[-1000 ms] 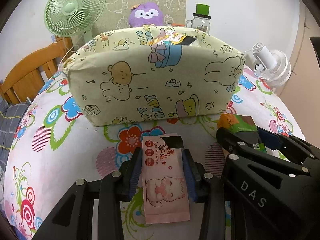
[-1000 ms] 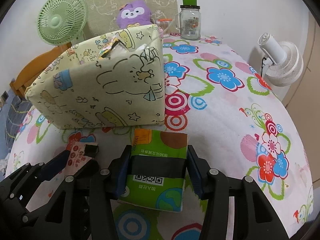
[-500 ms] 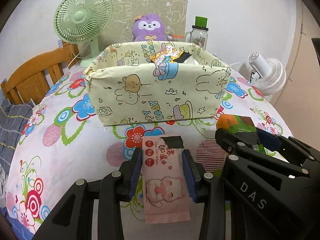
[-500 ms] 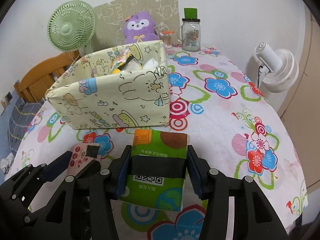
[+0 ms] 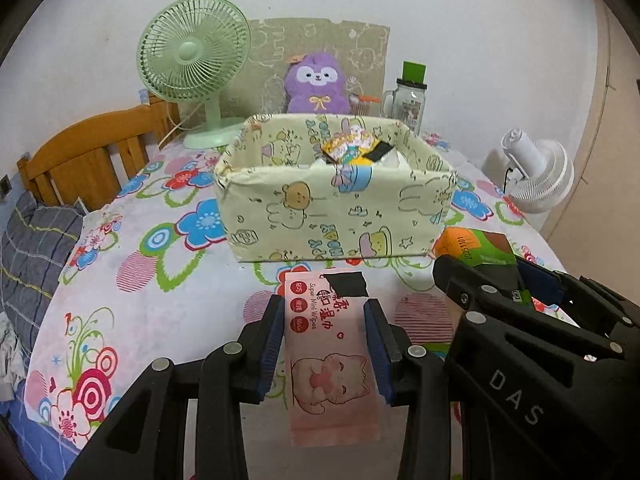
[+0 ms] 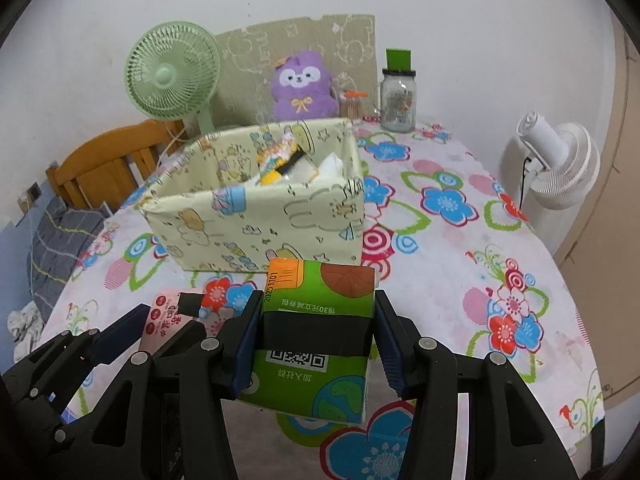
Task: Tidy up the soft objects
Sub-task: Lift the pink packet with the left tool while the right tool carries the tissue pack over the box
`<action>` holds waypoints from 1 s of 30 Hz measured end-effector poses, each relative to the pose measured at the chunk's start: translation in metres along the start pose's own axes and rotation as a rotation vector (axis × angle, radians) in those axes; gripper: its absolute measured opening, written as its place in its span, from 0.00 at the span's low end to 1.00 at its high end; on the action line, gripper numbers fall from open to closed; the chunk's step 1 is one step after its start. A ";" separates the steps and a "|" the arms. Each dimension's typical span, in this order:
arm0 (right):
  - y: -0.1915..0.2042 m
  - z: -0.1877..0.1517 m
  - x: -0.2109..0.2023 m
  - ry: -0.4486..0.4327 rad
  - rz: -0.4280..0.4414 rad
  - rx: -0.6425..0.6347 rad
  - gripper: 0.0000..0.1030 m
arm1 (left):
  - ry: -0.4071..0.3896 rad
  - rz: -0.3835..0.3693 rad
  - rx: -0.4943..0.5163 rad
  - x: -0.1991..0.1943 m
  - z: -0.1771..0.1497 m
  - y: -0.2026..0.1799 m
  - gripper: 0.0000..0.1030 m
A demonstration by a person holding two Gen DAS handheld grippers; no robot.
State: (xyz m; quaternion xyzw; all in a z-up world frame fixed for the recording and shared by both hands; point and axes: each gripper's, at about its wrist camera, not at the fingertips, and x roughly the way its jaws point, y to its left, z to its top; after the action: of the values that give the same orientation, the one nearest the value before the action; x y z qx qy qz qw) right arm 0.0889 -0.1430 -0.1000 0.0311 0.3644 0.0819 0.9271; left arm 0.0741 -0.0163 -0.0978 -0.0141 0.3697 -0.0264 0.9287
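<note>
- My left fingers [image 5: 326,350] are clamped on the pink wipes pack [image 5: 330,354], held above the worktop [image 5: 132,280] just short of the box [image 5: 332,216]. The pads grip only its middle; the floppy lower end hangs free. If I tilt too hard, I judge the pack could slide out.
- My right fingers [image 6: 316,340] are clamped on the green tissue pack [image 6: 316,336], also in the air just in front of the box. It is soft, so the squeeze may bulge it; a jolt could let it twist between the pads.
- The two grippers ride side by side, nearly touching. Going for the box together, I risk knocking one against the other and shaking a pack loose.
- The box's near wall [image 6: 256,220] stands between the packs and the inside. It looks like thin covered card, so if I come in low, a hanging pack end could catch the rim and push the box back or crumple it.
- The box already holds a yellow packet [image 5: 348,148] and white stuff on its right side. Dropping onto that pile could leave a pack propped on the rim, ready to spill out; the left side looks freer.
- Behind the box sit a plush [image 5: 316,84], a jar [image 6: 398,98] and a green fan [image 5: 192,52]; a shoved box might bump them.
</note>
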 end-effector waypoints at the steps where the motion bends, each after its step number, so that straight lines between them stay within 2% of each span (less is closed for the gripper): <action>1: 0.000 0.001 -0.002 -0.005 0.001 0.000 0.53 | -0.007 0.000 -0.001 -0.003 0.001 0.000 0.39; 30: 0.020 0.031 -0.072 -0.138 0.037 -0.033 0.53 | -0.133 -0.009 -0.004 -0.066 0.030 0.002 0.39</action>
State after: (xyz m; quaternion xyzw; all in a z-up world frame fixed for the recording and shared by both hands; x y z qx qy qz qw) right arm 0.0560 -0.1356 -0.0267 0.0282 0.2976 0.1029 0.9487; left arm 0.0464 -0.0100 -0.0308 -0.0193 0.3072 -0.0289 0.9510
